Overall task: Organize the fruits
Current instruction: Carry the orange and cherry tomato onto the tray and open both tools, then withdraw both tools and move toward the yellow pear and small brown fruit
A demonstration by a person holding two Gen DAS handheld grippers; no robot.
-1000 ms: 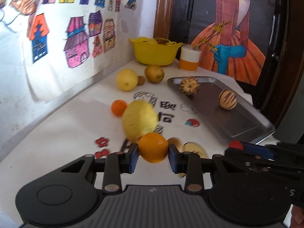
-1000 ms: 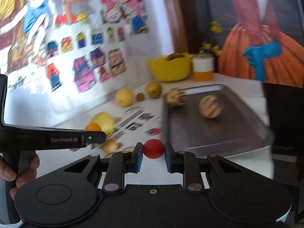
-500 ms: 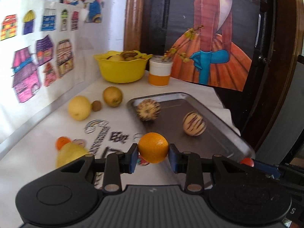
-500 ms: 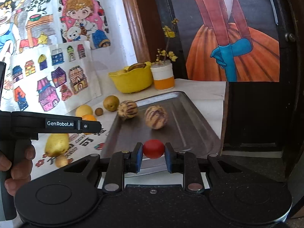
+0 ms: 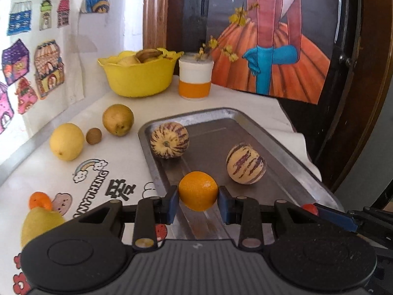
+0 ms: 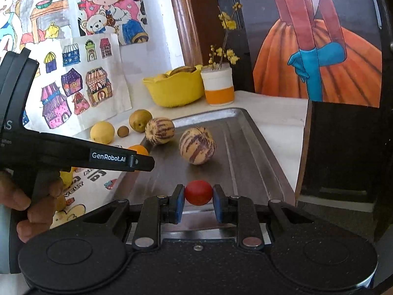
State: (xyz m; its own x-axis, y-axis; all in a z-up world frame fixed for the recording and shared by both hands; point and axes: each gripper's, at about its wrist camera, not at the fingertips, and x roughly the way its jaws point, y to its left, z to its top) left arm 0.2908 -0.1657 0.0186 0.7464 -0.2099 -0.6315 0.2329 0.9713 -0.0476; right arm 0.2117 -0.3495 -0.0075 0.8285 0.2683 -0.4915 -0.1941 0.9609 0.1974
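Observation:
My left gripper is shut on an orange, held over the near left part of the metal tray. My right gripper is shut on a small red fruit, above the near end of the tray. Two striped melons lie in the tray. On the white table left of the tray sit a yellow lemon, a small brown fruit, a pear, a small orange and a yellow fruit.
A yellow bowl with fruit and a white-and-orange cup with yellow flowers stand at the back. Drawings cover the wall on the left. In the right wrist view, a hand holds the left gripper's body at the left. A dark door frame rises right of the table.
Both grippers have swung right from the loose fruits on the table to over the tray, each still holding its fruit. The tray and melons now lie directly ahead.

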